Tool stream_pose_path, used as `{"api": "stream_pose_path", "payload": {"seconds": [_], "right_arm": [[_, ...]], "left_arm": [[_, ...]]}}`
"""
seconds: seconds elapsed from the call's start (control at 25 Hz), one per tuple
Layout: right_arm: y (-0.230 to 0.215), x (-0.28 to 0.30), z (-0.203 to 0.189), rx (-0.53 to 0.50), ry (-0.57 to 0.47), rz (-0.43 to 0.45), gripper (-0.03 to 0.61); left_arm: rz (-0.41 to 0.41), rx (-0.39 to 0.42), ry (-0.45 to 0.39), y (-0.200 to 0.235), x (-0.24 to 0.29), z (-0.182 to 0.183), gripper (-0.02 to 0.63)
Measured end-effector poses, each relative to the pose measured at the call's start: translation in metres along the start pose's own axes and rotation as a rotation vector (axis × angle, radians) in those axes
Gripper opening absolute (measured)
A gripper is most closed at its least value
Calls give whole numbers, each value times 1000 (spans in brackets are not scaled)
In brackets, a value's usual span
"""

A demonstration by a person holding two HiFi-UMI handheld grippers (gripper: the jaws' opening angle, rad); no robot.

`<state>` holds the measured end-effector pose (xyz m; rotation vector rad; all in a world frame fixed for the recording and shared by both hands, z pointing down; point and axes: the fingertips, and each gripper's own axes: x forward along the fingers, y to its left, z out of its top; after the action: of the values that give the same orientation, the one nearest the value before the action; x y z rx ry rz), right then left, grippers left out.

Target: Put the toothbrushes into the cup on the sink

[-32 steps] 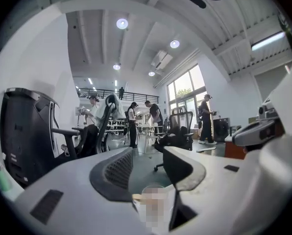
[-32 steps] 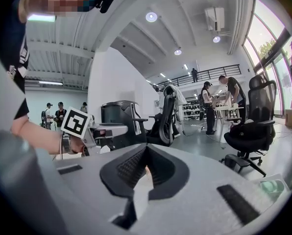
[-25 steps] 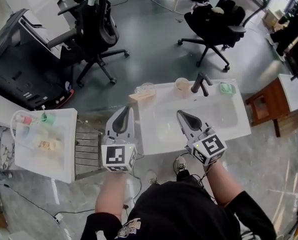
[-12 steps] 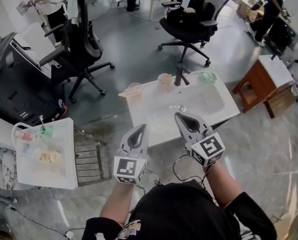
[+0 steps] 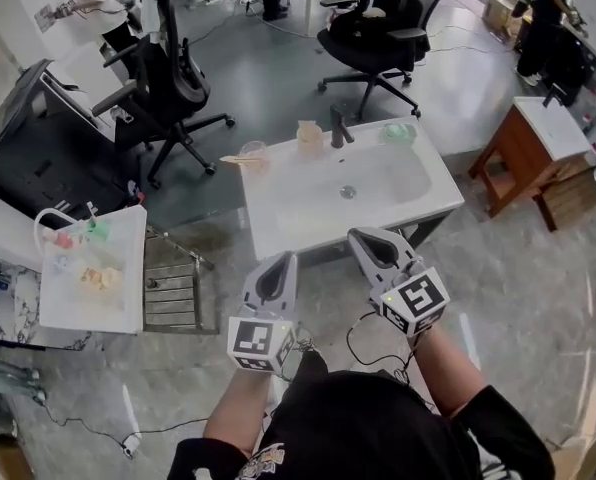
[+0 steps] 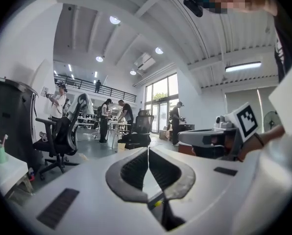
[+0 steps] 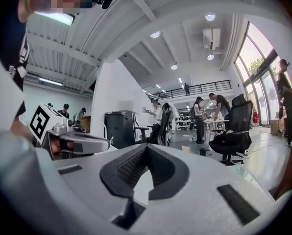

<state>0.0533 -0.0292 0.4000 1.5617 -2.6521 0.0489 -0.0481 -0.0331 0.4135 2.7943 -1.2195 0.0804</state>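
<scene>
The white sink (image 5: 418,196) stands ahead of me, with a beige cup (image 5: 309,138) beside the dark faucet (image 5: 338,126) on its back rim. On its left corner are a clear glass (image 5: 253,152) and a tan flat piece (image 5: 236,160). I cannot make out any toothbrushes on the sink. Small pink and green items (image 5: 81,236) sit on a white side table (image 5: 118,308) at the left. My left gripper (image 5: 284,259) (image 6: 148,149) and right gripper (image 5: 363,235) (image 7: 146,146) hover short of the sink's near edge, both shut and empty.
A green soap dish (image 5: 398,131) sits on the sink's right back corner. A metal rack (image 5: 174,288) stands between side table and sink. Black office chairs (image 5: 168,88) (image 5: 373,38) are behind the sink, a wooden cabinet (image 5: 523,158) is at the right, and people stand farther back.
The view has backed away from the sink. Both grippers, which were over the basin's front, now hang in front of it over the floor. Both stay shut.
</scene>
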Motion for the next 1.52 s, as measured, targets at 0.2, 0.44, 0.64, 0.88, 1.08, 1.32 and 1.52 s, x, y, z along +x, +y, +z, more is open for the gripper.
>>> {"api": "stream_pose_path", "payload": {"seconds": [0.2,0.44,0.64,0.88,1.08,1.32,1.52], "right_arm": [[19,-50,-9,13,-4,62,6],[43,-75,-16,41,1,123,6],[55,-80,-8,45,-17,118,6],[79,-74,2,43,-29,84,6],[98,-74,5,26,-26,42,6],[105,-79,9,16,-13,-18,6],[112,-80,7,19,-10,-40,6]], "left_arm": [[67,11,14,-45,-43,-6,8],[127,-34,35,-61,-75,-11,8],[125,-14,24,-65,-93,-2,8],[95,1,3,-50,-112,10,8],[51,-17,-14,-38,-124,10,8],[-9,-31,-35,-38,-129,17,8],[-28,-38,-37,-33,-134,14,8]]}}
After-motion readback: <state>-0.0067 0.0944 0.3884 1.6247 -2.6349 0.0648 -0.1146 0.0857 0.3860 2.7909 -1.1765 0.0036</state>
